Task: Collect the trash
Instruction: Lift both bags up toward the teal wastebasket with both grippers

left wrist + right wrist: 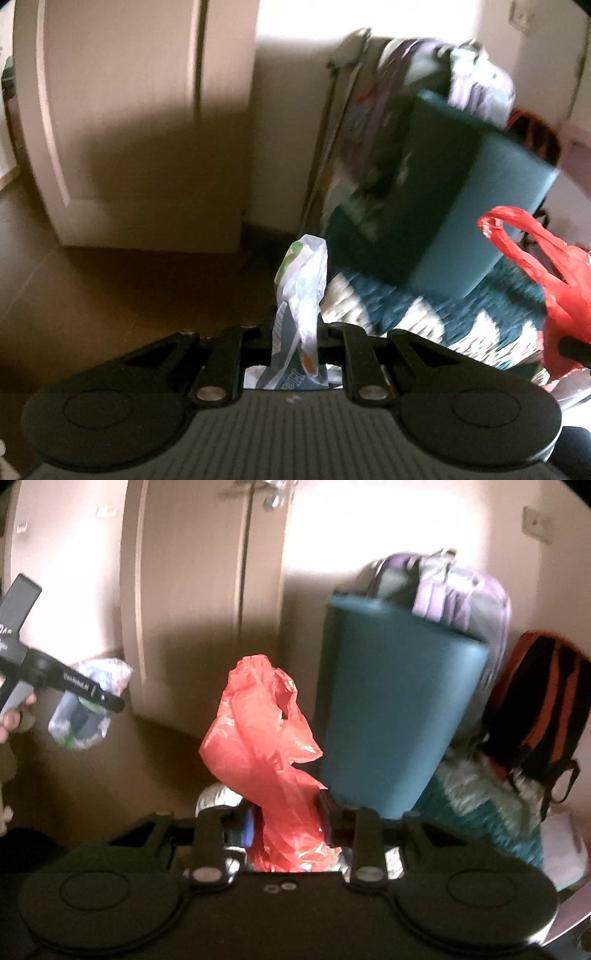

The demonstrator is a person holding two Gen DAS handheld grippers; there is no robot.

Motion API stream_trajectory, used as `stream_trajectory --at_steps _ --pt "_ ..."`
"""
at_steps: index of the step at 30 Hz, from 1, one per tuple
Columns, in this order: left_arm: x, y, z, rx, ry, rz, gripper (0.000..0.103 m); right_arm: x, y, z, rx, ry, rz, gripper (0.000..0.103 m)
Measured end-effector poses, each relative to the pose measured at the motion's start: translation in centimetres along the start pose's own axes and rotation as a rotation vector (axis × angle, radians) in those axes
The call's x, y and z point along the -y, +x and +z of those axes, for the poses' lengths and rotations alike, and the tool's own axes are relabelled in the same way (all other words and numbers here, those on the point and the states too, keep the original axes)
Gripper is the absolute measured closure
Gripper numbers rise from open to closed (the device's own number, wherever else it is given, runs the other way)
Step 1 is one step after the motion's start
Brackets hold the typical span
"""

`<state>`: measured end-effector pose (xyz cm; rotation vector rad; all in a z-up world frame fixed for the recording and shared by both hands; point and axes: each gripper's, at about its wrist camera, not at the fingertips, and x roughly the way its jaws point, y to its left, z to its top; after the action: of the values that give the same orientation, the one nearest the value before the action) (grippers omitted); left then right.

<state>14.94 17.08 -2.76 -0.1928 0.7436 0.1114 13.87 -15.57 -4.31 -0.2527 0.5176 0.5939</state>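
My left gripper [297, 332] is shut on a crumpled white printed plastic wrapper [301, 295] that sticks up between its fingers. From the right wrist view the same left gripper [110, 701] shows at the left edge, with the wrapper [88, 705] hanging below it. My right gripper [286, 823] is shut on a red plastic bag [258, 746], which bunches upward from the jaws. That red bag [546, 273] also appears at the right edge of the left wrist view. A teal trash bin [395, 701] stands just right of the red bag; it is blurred as the teal bin [461, 192].
A cream cupboard door [129, 122] fills the left background. A purple backpack [454, 587] sits behind the bin, and a black and orange backpack [543, 705] stands to its right. A teal and white patterned rug [424, 314] lies under the bin. A person's hand [11, 716] holds the left gripper.
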Motion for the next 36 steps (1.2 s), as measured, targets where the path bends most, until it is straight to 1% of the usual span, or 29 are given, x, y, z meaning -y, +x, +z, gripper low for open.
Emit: stream_trajectory --at_steps 11,15,19,24,28,36 --pt "8.0 -4.1 7.3 0.142 0.076 -0.113 0.088 5.0 -4.1 7.5 0.166 0.083 -0.048 0.071" --pt "10.9 -5.0 10.1 0.187 0.100 -0.147 0.088 6.5 -4.3 10.2 0.214 0.097 -0.064 0.071" --pt "13.7 -5.0 12.8 0.225 0.114 -0.179 0.088 7.9 -4.2 12.6 0.244 0.114 -0.079 0.071" --pt "16.6 -3.9 15.8 0.250 0.131 -0.198 0.088 9.7 -2.8 15.1 0.240 0.115 -0.099 0.071" --pt "18.1 -2.2 17.9 0.249 0.115 -0.218 0.088 11.4 -1.1 16.5 0.221 0.135 -0.107 0.071" --pt "17.0 3.3 21.2 0.214 0.077 -0.259 0.088 14.3 4.0 18.1 0.170 0.191 -0.121 0.071"
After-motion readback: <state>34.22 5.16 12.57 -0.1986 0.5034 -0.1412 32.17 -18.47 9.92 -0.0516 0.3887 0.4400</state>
